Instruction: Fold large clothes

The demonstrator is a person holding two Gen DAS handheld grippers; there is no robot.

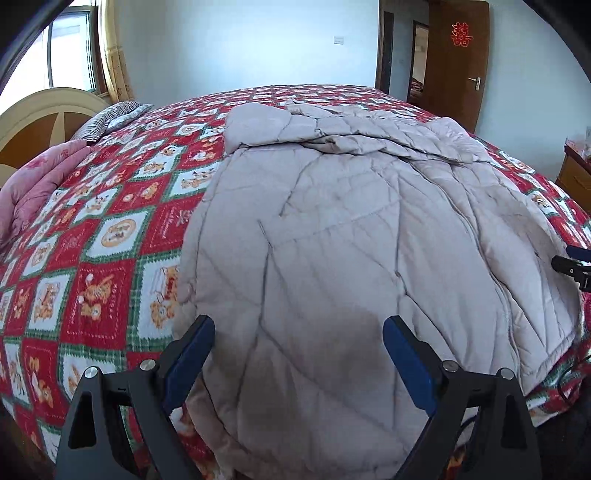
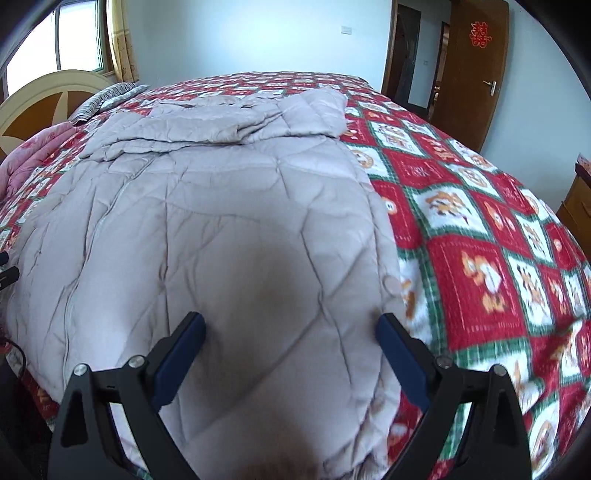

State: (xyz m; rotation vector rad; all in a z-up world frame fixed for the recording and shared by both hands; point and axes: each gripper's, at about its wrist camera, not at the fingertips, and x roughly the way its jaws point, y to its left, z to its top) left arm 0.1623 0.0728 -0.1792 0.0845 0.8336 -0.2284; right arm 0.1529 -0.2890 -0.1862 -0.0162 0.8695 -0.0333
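Bedroom, one big bed (image 1: 110,229) with a red, white and green checked blanket showing cartoon animals; small writing in the red squares is too blurred to read. One brown door (image 1: 460,62) past the bed's far corner carries a red paper-cut double-happiness sign (image 1: 460,34) (the only writing that reads). One window (image 1: 70,48) behind the headboard (image 1: 40,122), partly cut off by the lens edge.

One grey quilted coat (image 1: 332,240) lies spread flat on the bed, hem at the near edge, its far end bunched in folds so collar and sleeves are hard to make out. One pink quilt (image 1: 33,184) and one striped pillow (image 1: 107,118) sit at the headboard end, well apart from the coat.

Two grippers. Left gripper (image 1: 297,354) hangs over the coat's near hem, jaws spread wide, nothing between them. Right gripper (image 2: 290,350) likewise over the hem, jaws wide apart, empty. Contact with the fabric can't be told.
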